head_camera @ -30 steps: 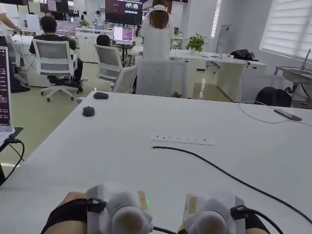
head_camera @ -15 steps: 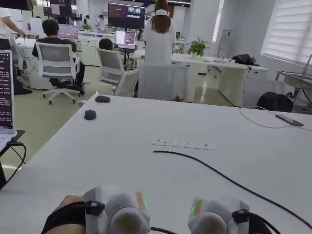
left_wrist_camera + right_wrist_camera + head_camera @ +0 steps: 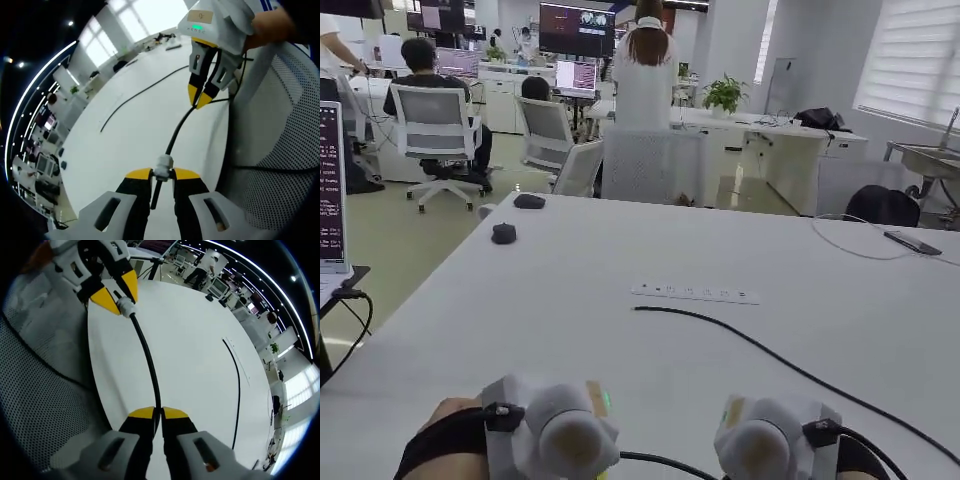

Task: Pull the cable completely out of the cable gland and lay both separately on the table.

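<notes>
Nearest to me, my left gripper (image 3: 162,174) is clenched on the small white plastic cable gland (image 3: 163,165), its 2 yellow-tipped jaws pinching the body from either side just off the near edge of the white tabletop (image 3: 620,380). The thin black round cable (image 3: 147,360) leaves the gland and runs, with a slight bow, across to my right gripper (image 3: 156,412), whose 2 jaws are closed tight on the sheath some way along from the gland. Both pieces are held up in the air between the 2 grippers, not lying down, and the cable is not yet out of the gland. I judge both to be light. The gland looks hard and stiff, so a firm squeeze on its body should hold, while the cable looks limp and smooth-jacketed and may slide through the jaws if the gland's seal grips it. I would take the cable closer to the gland, so it cannot buckle, and pull straight along its axis. Farther out, a long black lead (image 3: 770,352) lies across the tabletop; whether it is the same cable I cannot tell. Beyond it sits a flat white power strip (image 3: 695,293).
</notes>
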Tool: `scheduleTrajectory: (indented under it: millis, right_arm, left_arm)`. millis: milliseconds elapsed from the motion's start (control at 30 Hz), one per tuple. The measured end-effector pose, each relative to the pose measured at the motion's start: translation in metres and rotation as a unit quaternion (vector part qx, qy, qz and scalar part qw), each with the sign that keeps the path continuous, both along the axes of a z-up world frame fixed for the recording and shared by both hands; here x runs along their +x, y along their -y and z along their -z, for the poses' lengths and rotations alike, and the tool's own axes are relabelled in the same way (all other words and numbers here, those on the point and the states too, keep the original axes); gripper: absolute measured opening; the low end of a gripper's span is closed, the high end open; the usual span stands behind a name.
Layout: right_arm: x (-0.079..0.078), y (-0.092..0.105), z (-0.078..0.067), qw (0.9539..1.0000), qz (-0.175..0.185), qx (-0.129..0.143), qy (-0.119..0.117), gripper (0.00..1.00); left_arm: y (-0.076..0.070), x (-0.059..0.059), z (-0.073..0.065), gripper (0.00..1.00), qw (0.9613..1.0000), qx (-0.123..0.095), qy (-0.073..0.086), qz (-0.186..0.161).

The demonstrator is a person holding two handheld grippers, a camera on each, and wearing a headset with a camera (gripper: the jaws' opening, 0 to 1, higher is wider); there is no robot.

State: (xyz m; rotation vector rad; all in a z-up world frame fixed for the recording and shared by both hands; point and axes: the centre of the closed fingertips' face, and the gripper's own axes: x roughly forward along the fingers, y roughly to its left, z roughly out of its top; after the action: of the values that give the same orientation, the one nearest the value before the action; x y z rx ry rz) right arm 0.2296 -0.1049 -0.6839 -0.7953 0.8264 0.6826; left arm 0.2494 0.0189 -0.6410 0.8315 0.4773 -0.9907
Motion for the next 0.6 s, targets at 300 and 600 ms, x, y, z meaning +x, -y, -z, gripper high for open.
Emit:
scheduleTrajectory:
  millis: [300, 600]
  right_arm:
    - [0.007, 0.019, -0.004, 0.9987, 0.050, -0.001, 0.009, 0.03]
    - [0.002, 0.018, -0.002, 0.9989, 0.047, -0.005, 0.000, 0.03]
  left_arm:
    - [-0.012, 0.011, -0.003, 0.16, 0.9992, -0.007, 0.002, -0.038]
    - [-0.006, 0.007, -0.007, 0.16, 0.9993, -0.023, 0.000, -0.028]
